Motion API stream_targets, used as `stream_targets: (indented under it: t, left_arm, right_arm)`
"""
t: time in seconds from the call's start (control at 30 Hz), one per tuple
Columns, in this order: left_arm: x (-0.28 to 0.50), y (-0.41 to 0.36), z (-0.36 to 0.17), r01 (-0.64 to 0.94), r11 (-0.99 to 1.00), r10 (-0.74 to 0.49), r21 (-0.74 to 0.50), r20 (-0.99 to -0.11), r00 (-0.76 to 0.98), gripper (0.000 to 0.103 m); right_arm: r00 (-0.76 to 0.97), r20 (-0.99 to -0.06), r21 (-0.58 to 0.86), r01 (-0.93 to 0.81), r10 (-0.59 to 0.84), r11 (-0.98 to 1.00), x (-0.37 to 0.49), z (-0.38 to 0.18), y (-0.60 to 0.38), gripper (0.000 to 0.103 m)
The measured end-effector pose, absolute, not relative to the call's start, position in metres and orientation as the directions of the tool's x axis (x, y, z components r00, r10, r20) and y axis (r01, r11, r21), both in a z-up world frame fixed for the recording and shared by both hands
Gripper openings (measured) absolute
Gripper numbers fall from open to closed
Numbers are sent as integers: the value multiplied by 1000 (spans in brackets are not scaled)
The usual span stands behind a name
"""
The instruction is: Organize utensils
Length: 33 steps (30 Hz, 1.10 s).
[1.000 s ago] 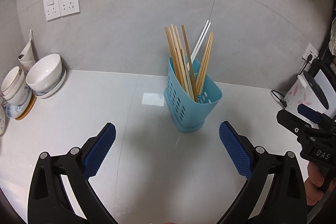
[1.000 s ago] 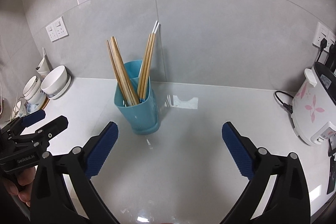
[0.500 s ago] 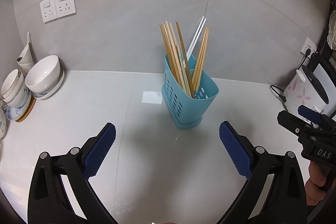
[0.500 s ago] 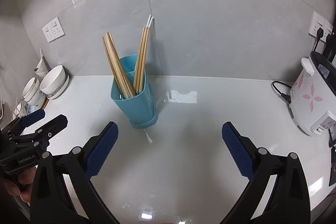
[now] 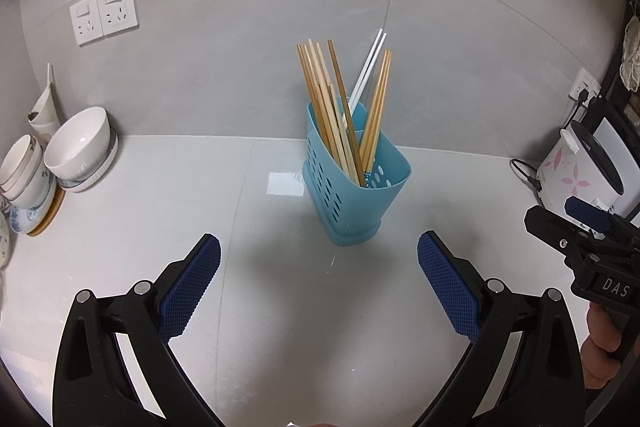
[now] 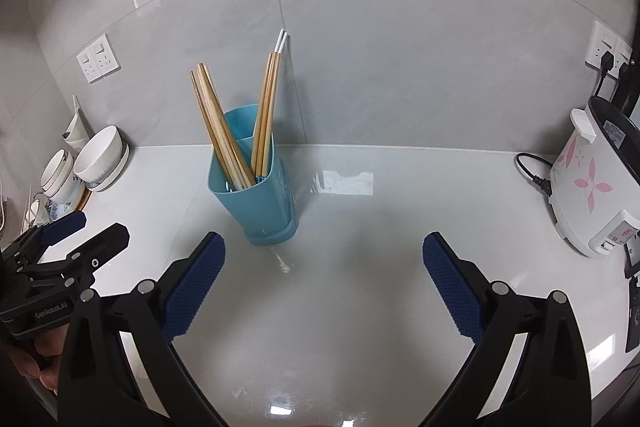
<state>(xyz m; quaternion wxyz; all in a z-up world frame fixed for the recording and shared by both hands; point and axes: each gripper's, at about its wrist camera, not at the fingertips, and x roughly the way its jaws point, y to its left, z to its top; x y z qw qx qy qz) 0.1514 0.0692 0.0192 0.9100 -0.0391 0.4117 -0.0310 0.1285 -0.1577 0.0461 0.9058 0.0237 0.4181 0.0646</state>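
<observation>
Chopsticks (image 5: 340, 115) upright in holder (image 5: 356, 199) — both grippers empty.

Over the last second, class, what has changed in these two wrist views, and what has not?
Both views drew back slightly: the blue holder looks a little farther off and the rice cooker shows more fully. Nothing was gripped or released. The left gripper and right gripper stayed open and empty, and the chopsticks kept standing in the holder.
</observation>
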Motion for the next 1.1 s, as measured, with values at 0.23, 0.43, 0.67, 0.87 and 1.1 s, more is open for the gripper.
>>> stream_targets:
  t: [0.23,0.43,0.67,0.87,1.1]
  left_arm:
    - [152,68,21,35,995,-89,-88,-745,662,97]
    - [153,66,20,39,995,-93,-89,-747,658,97]
    - [153,65,20,44,995,-92,-84,-750,655,97]
    - [155,63,18,44,995,-97,-89,-756,647,97]
    - [156,62,17,42,996,-87,-78,-758,646,97]
  right_arm:
    - [643,-754,99,-94,137,991,125,48,-158,95]
    - [643,-755,96,-92,133,991,123,49,-157,95]
    - [640,-757,96,-92,132,991,123,49,-158,95]
    - [642,-755,100,-89,134,991,120,49,-157,95]
    - [645,-753,101,-81,130,992,118,50,-158,95]
